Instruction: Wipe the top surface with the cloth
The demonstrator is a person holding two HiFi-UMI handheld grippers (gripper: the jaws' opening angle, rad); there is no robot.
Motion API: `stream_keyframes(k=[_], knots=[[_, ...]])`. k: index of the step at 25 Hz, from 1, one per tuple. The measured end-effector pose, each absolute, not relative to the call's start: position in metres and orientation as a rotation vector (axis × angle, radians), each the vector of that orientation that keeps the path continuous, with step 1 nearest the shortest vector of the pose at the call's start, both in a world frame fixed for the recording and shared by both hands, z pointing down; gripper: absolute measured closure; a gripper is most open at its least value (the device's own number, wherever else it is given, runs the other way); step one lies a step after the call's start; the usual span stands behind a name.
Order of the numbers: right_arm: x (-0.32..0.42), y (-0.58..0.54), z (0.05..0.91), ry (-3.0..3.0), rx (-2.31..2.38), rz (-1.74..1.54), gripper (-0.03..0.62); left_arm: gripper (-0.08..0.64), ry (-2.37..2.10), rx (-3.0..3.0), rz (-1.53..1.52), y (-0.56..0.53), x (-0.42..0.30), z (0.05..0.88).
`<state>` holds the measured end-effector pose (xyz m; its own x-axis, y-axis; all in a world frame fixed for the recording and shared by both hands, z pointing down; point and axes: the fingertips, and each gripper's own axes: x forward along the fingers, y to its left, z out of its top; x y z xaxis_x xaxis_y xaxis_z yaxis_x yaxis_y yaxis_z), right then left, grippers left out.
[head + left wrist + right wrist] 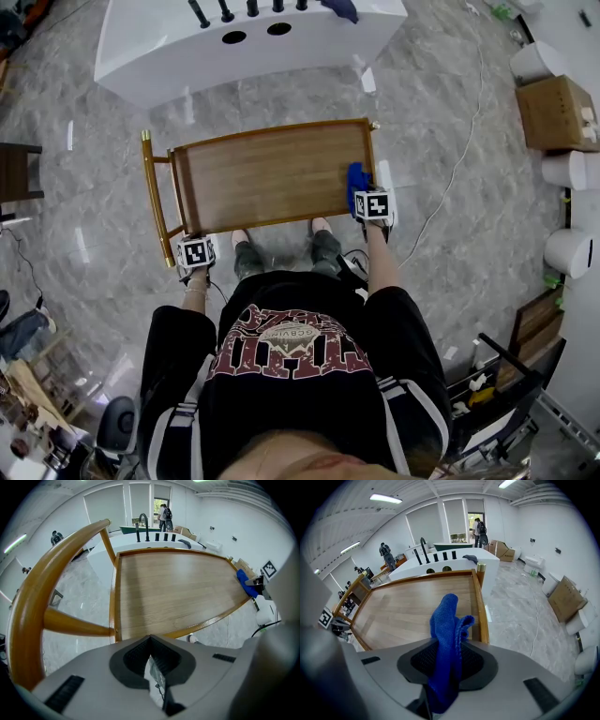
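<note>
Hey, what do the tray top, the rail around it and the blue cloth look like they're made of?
Tray top: looks like wood or wood-look laminate, brown with straight grain lines and a soft sheen.
Rail: seemingly varnished wood, honey-coloured, rounded and glossy, though coated metal can't be ruled out.
Blue cloth: soft, fuzzy textile, probably microfibre, folding limply.

A big white hall, more lab or showroom than home: grey marble floor (450,103), white counter (187,47) with black taps (423,550), cardboard boxes (555,111), people (478,527) standing at the far doorway.
</note>
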<state>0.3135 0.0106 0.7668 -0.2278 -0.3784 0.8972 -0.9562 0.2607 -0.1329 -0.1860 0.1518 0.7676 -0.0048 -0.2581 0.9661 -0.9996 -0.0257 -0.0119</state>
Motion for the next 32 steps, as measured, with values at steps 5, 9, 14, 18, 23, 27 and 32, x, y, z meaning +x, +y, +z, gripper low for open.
stream_keyframes(k=[5,9,14,18,23,27,32], knots=[[0.319,0.010,0.767,-1.694,1.279,0.916,0.479,0.512,-1.393,1.414,1.093,0.153,-0.186,0.768],[0.326,0.012,0.765,-1.625,1.316,0.886,0.479,0.512,-1.400,1.415,1.083,0.155,-0.186,0.767],[0.331,0.008,0.757,-1.539,1.334,0.803,0.479,0.512,-1.404,1.420,1.078,0.153,-0.185,0.765],[0.340,0.008,0.759,-1.484,1.337,0.779,0.479,0.512,-1.406,1.413,1.066,0.154,-0.186,0.765],[0.341,0.008,0.755,-1.488,1.349,0.801,0.479,0.512,-1.414,1.418,1.057,0.155,-0.187,0.764],[0.339,0.007,0.755,-1.516,1.354,0.824,0.480,0.512,-1.419,1.419,1.053,0.153,-0.187,0.764],[0.339,0.009,0.757,-1.492,1.384,0.842,0.480,0.512,-1.422,1.427,1.084,0.152,-0.185,0.762]])
